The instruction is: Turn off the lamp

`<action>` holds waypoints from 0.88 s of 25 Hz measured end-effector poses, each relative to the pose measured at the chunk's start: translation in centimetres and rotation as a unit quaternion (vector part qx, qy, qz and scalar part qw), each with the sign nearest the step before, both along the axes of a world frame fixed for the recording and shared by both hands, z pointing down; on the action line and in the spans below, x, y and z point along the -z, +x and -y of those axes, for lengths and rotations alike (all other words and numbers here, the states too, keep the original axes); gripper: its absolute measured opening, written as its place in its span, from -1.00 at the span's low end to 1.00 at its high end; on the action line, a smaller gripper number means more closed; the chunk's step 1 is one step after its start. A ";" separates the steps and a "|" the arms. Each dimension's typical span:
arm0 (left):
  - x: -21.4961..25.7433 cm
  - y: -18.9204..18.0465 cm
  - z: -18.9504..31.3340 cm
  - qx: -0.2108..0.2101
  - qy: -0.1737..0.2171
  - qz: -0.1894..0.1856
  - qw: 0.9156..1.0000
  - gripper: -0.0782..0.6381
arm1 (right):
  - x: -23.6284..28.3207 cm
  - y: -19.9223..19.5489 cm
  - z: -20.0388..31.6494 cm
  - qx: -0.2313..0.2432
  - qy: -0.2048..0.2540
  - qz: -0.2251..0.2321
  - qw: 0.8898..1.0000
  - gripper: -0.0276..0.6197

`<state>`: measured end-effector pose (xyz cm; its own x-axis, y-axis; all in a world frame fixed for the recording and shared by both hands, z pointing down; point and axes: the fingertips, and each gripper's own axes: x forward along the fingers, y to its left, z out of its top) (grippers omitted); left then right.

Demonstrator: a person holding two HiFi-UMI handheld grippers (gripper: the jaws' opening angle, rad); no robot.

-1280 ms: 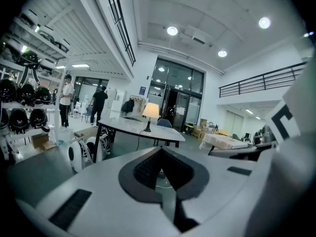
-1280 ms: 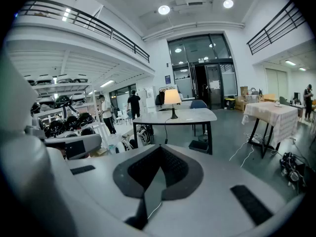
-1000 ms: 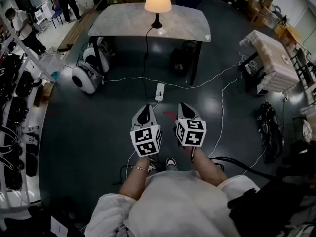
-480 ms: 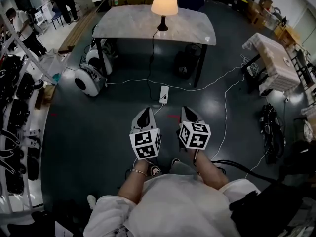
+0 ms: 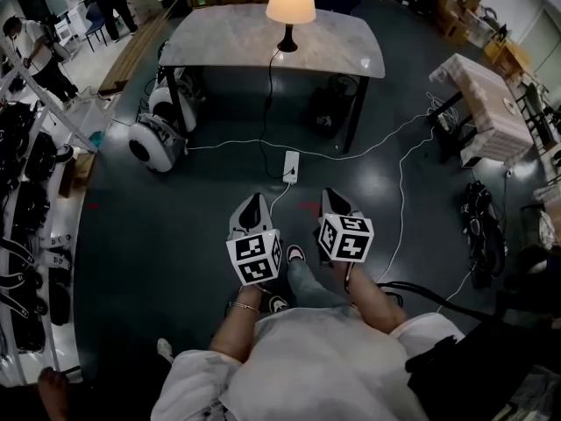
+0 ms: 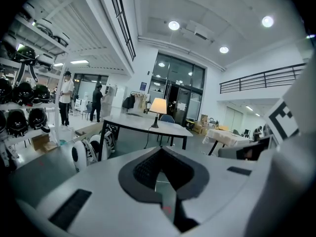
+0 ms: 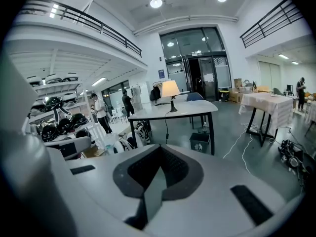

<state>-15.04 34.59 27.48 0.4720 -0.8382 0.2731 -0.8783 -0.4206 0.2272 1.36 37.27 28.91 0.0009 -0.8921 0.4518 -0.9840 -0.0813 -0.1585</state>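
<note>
From the head view I see the lit lamp [image 5: 290, 7] standing at the far edge of the counter [image 5: 219, 46], well apart from both claws. The left claw [image 5: 252, 205] and right claw [image 5: 334, 202] are side by side over the dark floor [image 5: 158, 226], pointing toward it. A cord runs from the lamp down to a power strip [image 5: 290, 165] on the floor between the claws and the counter. In the left gripper view the jaws are pressed together on nothing, and the lamp [image 6: 158, 107] sits far ahead, just above them. In the right gripper view the jaws are likewise closed and empty. A bin [image 7: 200, 142] stands under the counter, its contents too small to tell, and a cloth-covered table [image 7: 269, 105] stands off right.
</note>
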 end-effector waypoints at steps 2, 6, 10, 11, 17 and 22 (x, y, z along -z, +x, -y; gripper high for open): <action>0.1 0.0 1.1 0.002 0.001 0.003 1.000 -0.79 | -0.1 -0.1 1.3 0.003 -0.002 0.002 1.000 -0.92; 0.3 0.2 3.7 0.010 0.004 0.010 1.000 -0.79 | -0.1 0.2 4.2 0.013 0.000 0.006 1.000 -0.92; 0.9 0.8 6.7 0.021 0.005 0.011 1.000 -0.79 | 0.2 0.9 7.4 0.023 -0.004 0.008 1.000 -0.91; 1.1 1.0 7.5 0.023 0.005 0.011 1.000 -0.79 | 0.3 1.2 8.2 0.024 -0.005 0.008 1.000 -0.92; 1.2 3.4 11.2 0.035 0.003 0.011 0.999 -0.79 | 0.5 3.8 12.2 0.034 -0.004 0.009 0.999 -0.91; 1.4 5.7 14.1 0.039 0.005 0.018 0.999 -0.79 | 0.3 6.2 15.3 0.037 -0.010 0.012 0.999 -0.92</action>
<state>-9.34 20.45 26.05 0.3962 -0.8746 0.2793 -0.9156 -0.3537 0.1914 7.54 21.97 28.58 -0.0754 -0.8801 0.4688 -0.9835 -0.0118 -0.1803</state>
